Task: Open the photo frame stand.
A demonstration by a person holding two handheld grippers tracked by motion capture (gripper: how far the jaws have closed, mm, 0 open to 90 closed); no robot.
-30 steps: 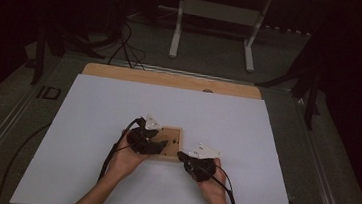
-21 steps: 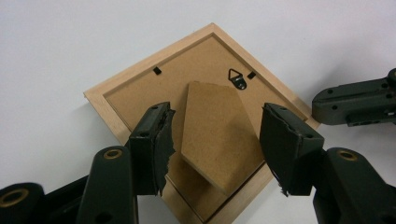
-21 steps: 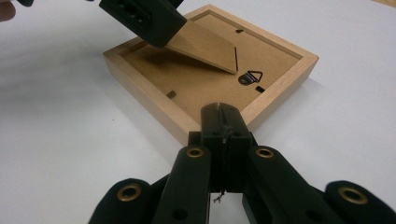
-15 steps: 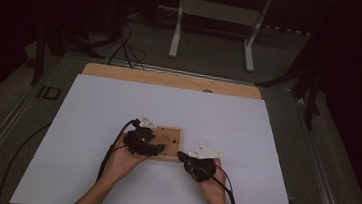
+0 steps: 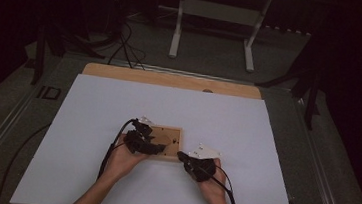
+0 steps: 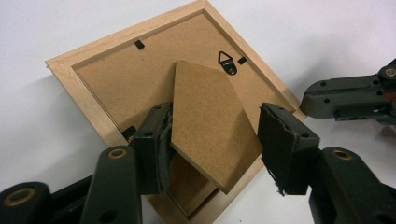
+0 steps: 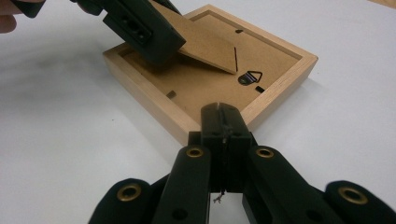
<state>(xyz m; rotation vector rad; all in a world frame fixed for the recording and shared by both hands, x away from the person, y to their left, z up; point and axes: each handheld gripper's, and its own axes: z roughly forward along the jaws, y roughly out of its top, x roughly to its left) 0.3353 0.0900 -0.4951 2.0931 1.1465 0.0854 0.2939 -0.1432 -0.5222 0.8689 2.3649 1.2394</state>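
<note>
A wooden picture frame (image 6: pixel 88 70) lies face down on the white table (image 5: pixel 275 141), its stand (image 6: pixel 212 126) lifted. The left gripper (image 6: pixel 212 144) straddles that stand, jaws spread, one pad touching its edge. The right gripper (image 7: pixel 223 122), jaws pressed together, empty, noses the frame's rim. The stand looks thin, stiff, light board; hold its edges, go easy at the hinge.

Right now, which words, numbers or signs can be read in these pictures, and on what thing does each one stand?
"ID": a dark mark on the grey table edge, left of the white sheet, seen from the high view.
The picture frame, lying back up, its stand flap and both tongs carry no readable text.
</note>
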